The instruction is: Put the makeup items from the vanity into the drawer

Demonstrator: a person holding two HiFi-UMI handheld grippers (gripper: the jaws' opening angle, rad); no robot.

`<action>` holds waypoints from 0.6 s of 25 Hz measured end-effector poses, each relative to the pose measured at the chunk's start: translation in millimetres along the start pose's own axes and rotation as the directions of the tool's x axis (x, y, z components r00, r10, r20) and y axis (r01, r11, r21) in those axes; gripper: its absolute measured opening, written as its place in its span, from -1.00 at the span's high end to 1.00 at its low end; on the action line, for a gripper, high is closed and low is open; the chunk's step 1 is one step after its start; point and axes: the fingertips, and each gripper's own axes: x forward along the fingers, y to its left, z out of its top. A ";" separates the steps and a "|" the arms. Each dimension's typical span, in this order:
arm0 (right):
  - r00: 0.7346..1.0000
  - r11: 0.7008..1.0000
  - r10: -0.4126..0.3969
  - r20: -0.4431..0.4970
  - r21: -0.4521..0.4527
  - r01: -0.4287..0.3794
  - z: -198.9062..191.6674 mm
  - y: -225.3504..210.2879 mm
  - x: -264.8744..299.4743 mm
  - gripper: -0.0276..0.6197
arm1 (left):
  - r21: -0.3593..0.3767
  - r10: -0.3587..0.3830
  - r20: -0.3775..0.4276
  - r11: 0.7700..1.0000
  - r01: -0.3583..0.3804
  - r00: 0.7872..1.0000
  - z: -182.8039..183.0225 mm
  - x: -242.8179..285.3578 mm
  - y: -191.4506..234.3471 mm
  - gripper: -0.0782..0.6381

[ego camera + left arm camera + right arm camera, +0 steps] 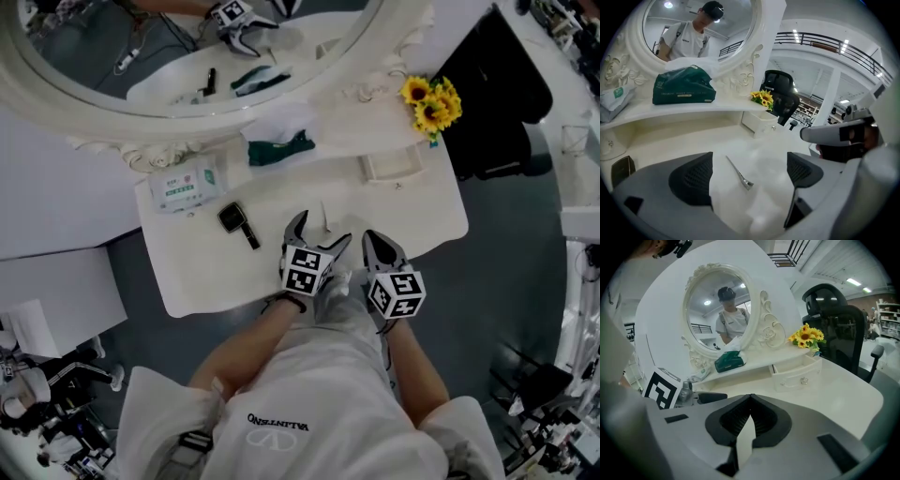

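A thin silver hair clip (pixel 739 173) lies flat on the white vanity top (pixel 427 220). It sits between the jaws of my left gripper (pixel 747 172), which stand wide open with neither pad touching it. In the head view the left gripper (pixel 322 230) hovers near the table's front edge, with the clip (pixel 325 217) just ahead of it. My right gripper (pixel 371 236) is close beside it on the right, shut with nothing between its jaws (pixel 750 398). A black compact (pixel 239 224) lies to the left. The small white drawer (pixel 394 166) stands open at the back right.
A wet-wipes pack (pixel 185 185) and a green tissue pack (pixel 279 147) rest on the raised shelf under the oval mirror (pixel 187 56). Sunflowers (pixel 431 103) stand at the shelf's right end. A black office chair (pixel 834 319) is beyond the table's right side.
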 end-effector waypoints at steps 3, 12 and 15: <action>0.999 1.000 0.017 -0.032 0.015 -0.017 -6.5 -6.5 10.8 0.88 | -0.016 0.019 -0.047 1.000 -0.019 0.999 -10.9 8.2 4.6 -0.55; 0.995 0.999 0.048 -0.092 0.027 -0.045 -16.5 -22.8 40.9 0.88 | -0.030 0.054 -0.096 0.998 -0.057 0.994 -11.4 26.5 10.1 -0.55; 0.993 0.998 0.057 -0.106 0.024 -0.055 -18.9 -26.4 45.5 0.88 | -0.041 0.067 -0.126 0.996 -0.073 0.990 -18.6 31.6 11.1 -0.55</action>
